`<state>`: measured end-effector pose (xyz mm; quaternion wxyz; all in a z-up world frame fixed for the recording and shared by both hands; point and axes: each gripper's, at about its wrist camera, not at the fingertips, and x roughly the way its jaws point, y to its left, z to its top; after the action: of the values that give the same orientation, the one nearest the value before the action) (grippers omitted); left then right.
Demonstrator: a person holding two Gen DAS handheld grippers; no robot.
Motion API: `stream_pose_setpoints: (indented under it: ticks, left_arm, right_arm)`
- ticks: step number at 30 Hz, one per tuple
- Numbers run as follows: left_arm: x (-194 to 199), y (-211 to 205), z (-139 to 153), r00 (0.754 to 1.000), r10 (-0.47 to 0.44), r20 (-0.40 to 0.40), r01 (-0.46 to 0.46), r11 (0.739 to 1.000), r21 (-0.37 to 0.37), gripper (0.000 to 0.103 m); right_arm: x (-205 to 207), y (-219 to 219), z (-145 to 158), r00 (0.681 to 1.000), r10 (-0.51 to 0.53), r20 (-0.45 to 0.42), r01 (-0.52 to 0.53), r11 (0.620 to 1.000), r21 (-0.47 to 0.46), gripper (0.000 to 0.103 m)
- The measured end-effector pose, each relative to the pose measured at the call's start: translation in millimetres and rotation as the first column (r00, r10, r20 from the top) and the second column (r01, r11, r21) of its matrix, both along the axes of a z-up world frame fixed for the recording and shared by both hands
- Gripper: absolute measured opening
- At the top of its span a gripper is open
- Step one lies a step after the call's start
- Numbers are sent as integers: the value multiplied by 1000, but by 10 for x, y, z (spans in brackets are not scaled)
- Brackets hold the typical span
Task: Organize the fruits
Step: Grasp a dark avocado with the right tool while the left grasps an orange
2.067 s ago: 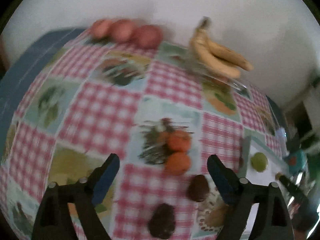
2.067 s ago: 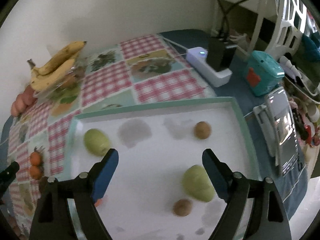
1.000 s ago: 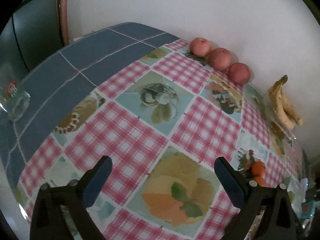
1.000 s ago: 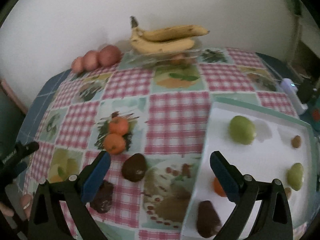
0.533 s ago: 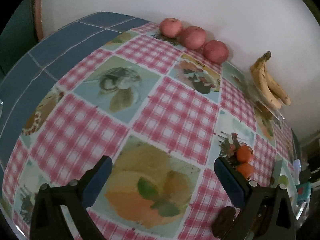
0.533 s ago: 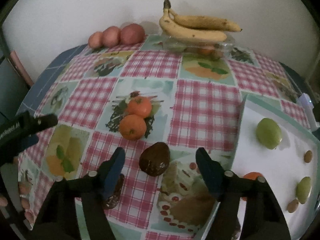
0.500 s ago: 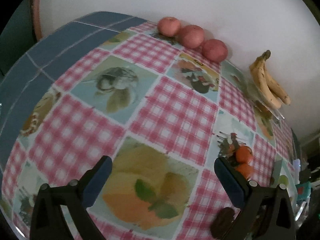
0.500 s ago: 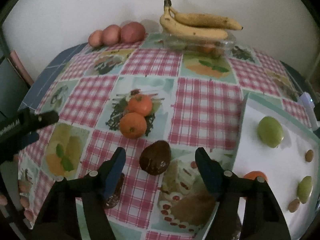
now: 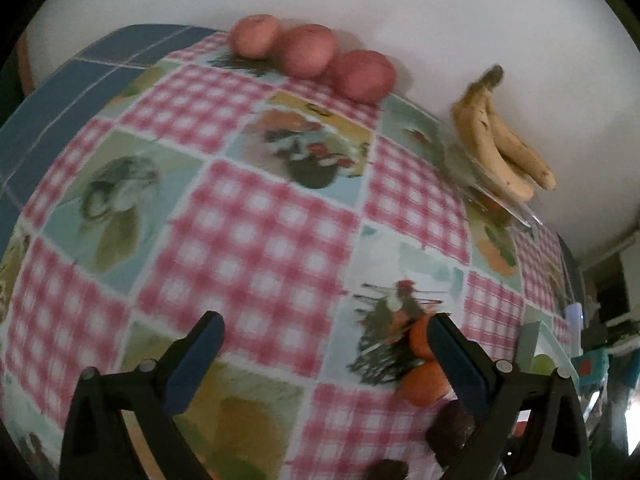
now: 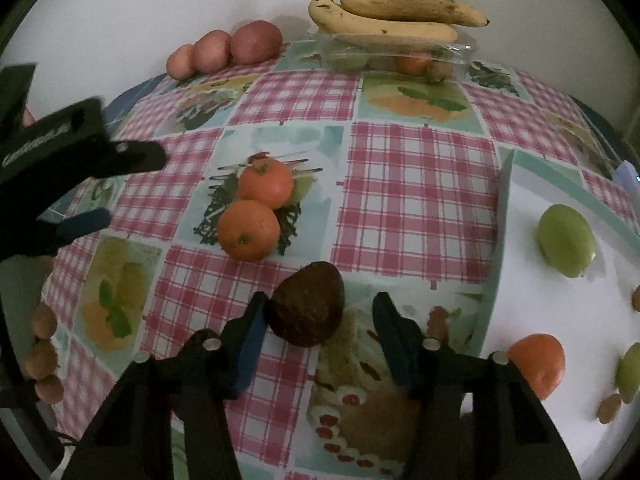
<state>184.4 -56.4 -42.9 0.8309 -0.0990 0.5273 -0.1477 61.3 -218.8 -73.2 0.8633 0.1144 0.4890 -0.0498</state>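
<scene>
My right gripper (image 10: 320, 322) is open, its jaws either side of a dark brown avocado (image 10: 308, 306) lying on the checked tablecloth; the left pad touches or nearly touches it. Two oranges (image 10: 256, 210) lie just beyond. The white tray (image 10: 520, 184) at right holds a green fruit (image 10: 566, 240), an orange (image 10: 538, 364) and small brown fruits. My left gripper (image 9: 326, 352) is open and empty above the cloth; the oranges (image 9: 422, 376) and a dark avocado (image 9: 450, 432) lie by its right finger. It also shows in the right wrist view (image 10: 80, 184).
Three red apples (image 9: 308, 54) and a banana bunch (image 9: 500, 148) on a clear plastic box (image 10: 400, 56) stand at the back by the wall. Small brownish fruits (image 10: 42, 356) lie at the table's left edge. A white device (image 10: 630, 174) sits beyond the tray.
My right gripper has moved down and forward and narrowed around the avocado. My left gripper has swung right and closer to the oranges.
</scene>
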Motion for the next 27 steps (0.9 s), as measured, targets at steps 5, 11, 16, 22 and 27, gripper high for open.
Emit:
stream_pose_setpoints:
  ticks: [5, 11, 16, 22, 27]
  left_arm:
    - [79, -212, -59, 998, -67, -18, 67, 998, -6, 97]
    - [83, -466, -135, 987, -156, -33, 156, 988, -5, 90]
    - [29, -626, -184, 976, -211, -46, 212, 977, 15, 86]
    - [-68, -822, -209, 965, -261, -17, 261, 960, 102, 71]
    - [-83, -848, -225, 960, -276, -41, 277, 961, 13, 47]
  right_arm:
    - [26, -4, -4, 1000, 11, 16, -11, 1000, 11, 40]
    - [-18, -56, -13, 1000, -4, 12, 4, 1000, 28, 40]
    - [-93, -146, -20, 1000, -28, 13, 27, 998, 59, 40]
    - [-107, -172, -23, 999, -27, 18, 26, 997, 68, 40]
    - [-117, -167, -21, 999, -29, 20, 28, 997, 66, 40]
